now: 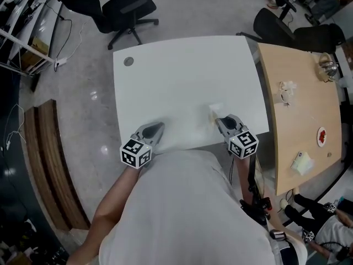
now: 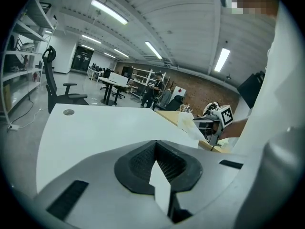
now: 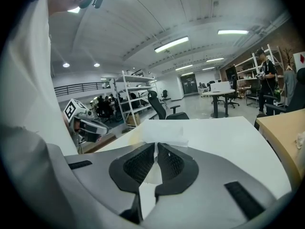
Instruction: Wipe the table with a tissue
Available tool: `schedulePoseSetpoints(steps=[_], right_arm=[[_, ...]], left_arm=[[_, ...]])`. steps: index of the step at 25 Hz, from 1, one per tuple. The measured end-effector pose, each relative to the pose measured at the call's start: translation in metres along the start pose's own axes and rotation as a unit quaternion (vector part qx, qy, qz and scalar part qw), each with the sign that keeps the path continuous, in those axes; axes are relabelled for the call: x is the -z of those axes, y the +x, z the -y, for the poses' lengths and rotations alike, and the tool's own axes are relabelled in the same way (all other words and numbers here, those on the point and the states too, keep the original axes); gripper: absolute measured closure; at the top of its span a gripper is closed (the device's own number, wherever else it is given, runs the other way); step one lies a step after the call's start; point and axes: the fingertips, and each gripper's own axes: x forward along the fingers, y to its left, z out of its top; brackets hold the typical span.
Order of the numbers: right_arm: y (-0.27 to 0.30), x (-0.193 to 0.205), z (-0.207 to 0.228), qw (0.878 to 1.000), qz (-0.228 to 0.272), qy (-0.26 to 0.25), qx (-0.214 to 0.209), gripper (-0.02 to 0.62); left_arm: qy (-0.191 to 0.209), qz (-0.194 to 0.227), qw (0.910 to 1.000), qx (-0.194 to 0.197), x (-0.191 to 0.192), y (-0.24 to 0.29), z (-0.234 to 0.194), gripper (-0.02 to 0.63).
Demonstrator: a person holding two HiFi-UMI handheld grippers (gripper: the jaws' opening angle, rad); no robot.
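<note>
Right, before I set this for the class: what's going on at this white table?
A person stands at the near edge of a white table with a two-jaw gripper in each hand. The right gripper is shut on a tissue, holding it over the table close to that near edge; whether the tissue touches the surface is unclear. The left gripper is shut and empty, also near that edge.

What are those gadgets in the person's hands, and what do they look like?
The left tool and right tool are grey and tapered, with black ribbed pads inside. Each carries a white cube printed with black square markers. The person wears a pale short-sleeved top.
</note>
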Motion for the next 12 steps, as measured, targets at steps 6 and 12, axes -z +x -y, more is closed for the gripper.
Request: schedulePoseSetpoints(steps=[6,12], right_arm=[[0.0047,-0.0013,0.0027,1.0,0.001,-0.003,-0.012,0.571],[0.006,-0.0023,0.0003,1.0,-0.003,-0.008,-0.026,0.571]], left_arm=[[0.0,0.006,0.9999,-0.009,-0.0042,0.002,0.0041,0.598],[0.0,0.009,0.9998,-0.017,-0.008,0.0027,0.0081,0.598]])
